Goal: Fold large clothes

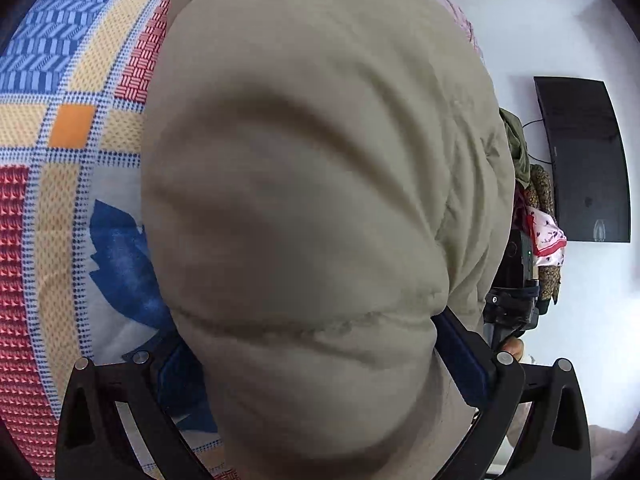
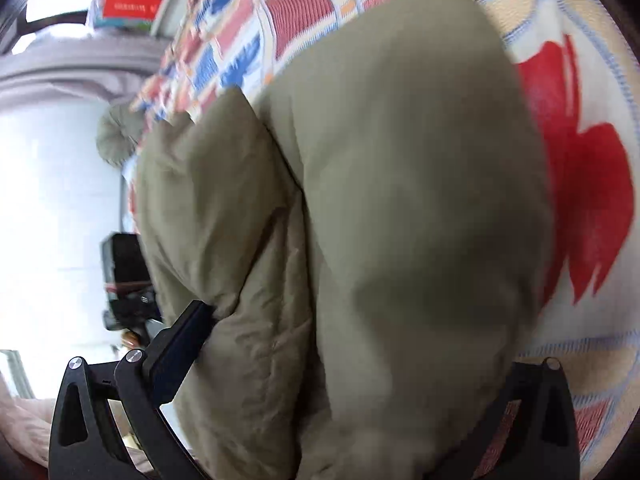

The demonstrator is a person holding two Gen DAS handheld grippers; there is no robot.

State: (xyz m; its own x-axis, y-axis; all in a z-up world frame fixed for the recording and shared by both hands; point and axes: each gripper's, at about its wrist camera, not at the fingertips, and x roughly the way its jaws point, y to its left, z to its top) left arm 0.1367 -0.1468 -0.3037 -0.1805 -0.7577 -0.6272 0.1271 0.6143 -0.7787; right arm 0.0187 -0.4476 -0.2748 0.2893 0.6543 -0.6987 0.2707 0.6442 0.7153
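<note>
**Both claws pinching jacket, mid-fold**

Left gripper (image 1: 312, 344) clamps a fat khaki jacket (image 1: 320, 160) bunch; the bulk runs toward 12. Right gripper (image 2: 320, 360) pinches it too, sleeve at 10. Bedspread (image 1: 60, 160) underneath. Neither is nearer.

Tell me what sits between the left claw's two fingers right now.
A thick bunch of the khaki padded jacket fills the gap between the left claw's fingers, touching both pads; the left wrist view shows it.

Left gripper (image 1: 308, 340) clamps thick fabric between its 2 fingers; right gripper (image 2: 340, 360) pinches a bunched fold likewise.
</note>
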